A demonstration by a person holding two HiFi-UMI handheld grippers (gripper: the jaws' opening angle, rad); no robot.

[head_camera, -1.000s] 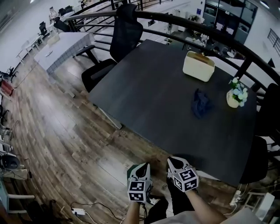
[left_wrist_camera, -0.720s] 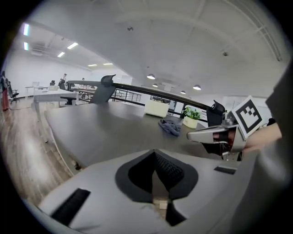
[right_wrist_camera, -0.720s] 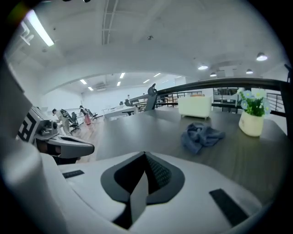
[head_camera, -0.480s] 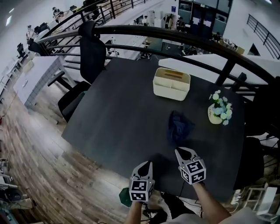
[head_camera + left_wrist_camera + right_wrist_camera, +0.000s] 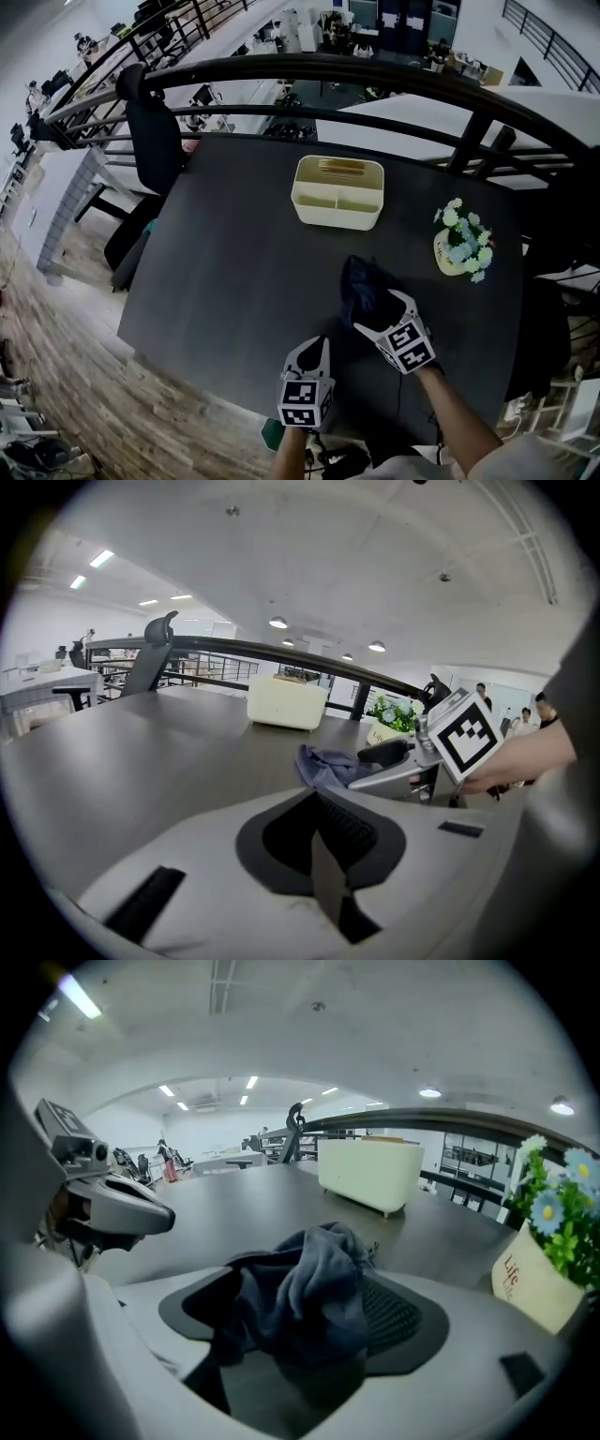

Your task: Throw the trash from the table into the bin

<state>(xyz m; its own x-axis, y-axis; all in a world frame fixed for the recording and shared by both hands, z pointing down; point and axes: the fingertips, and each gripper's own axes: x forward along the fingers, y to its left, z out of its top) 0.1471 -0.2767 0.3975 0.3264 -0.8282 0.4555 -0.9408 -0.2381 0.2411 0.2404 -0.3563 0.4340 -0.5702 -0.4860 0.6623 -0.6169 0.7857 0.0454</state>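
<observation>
Pickup stage, as far as can be judged: reaching for the crumpled dark blue cloth (image 5: 361, 284), with nothing yet carried toward the bin. Lying on the dark grey table top (image 5: 234, 244), between the cream plastic organiser box (image 5: 338, 192) and the near edge, and well apart from the small yellow pot of white and blue flowers (image 5: 459, 246).

Right gripper (image 5: 380, 311) placed at the cloth, jaws just now opened and standing wide, one on each side of the bunched fabric. Seen in the right gripper view as a soft heap (image 5: 305, 1297) filling the gap between the pads, but with no sign of squeeze on it. Left gripper (image 5: 314, 347) just beside, nearer to the table edge, jaws together with nothing between them, not touching the cloth.

Next, most probably: ease forward a little, then close on the thick middle of the heap and not on a loose fold. Lift straight up after that. Soft fabric, so likely to sag and to trail; better to raise high enough to clear the table edge before turning away. Then carry to the bin and release above the opening. No bin clearly shown in any of the views, so impossible to say which way to turn. To be left alone, most likely: the organiser box and the flower pot.
</observation>
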